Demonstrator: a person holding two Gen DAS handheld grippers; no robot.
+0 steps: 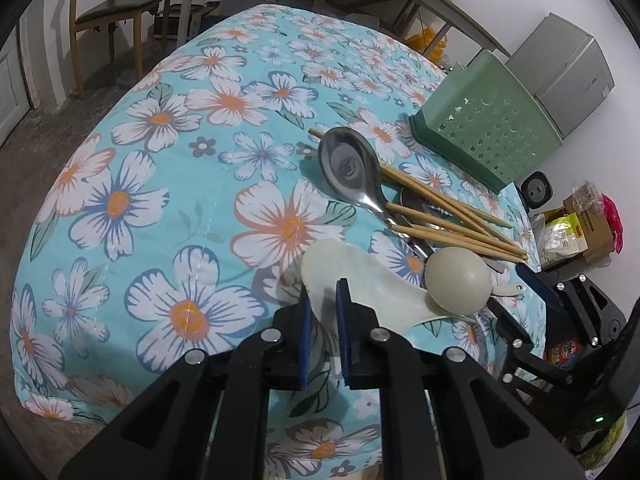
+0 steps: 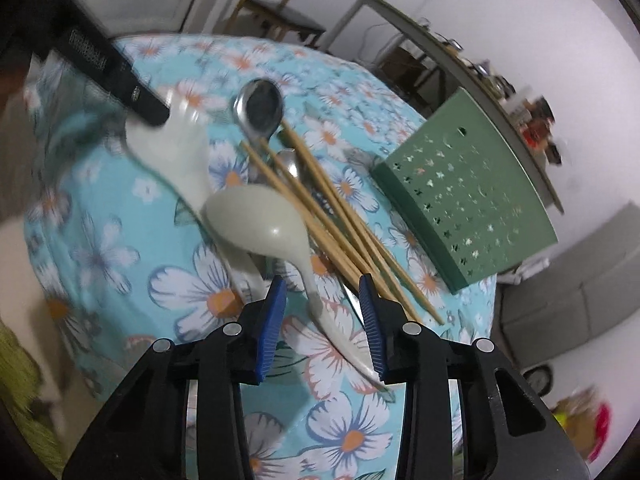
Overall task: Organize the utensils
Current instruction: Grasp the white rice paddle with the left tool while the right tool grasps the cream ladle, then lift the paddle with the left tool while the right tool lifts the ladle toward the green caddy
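A heap of utensils lies on the floral tablecloth: a steel ladle (image 1: 352,168) (image 2: 260,106), several wooden chopsticks (image 1: 452,220) (image 2: 340,224), a white rice paddle (image 1: 352,276) (image 2: 176,152) and a cream plastic spoon (image 1: 458,282) (image 2: 260,224). My left gripper (image 1: 323,304) is shut on the blade of the rice paddle. My right gripper (image 2: 323,292) is open, its fingers on either side of the cream spoon's handle, which lies on the cloth. The right gripper also shows at the right edge of the left wrist view (image 1: 532,300).
A green perforated utensil holder (image 1: 484,128) (image 2: 468,200) stands at the table's far right. A second steel spoon (image 2: 290,162) lies under the chopsticks. A chair (image 1: 116,4), a grey bench and a small fridge (image 1: 568,68) stand beyond the table edge.
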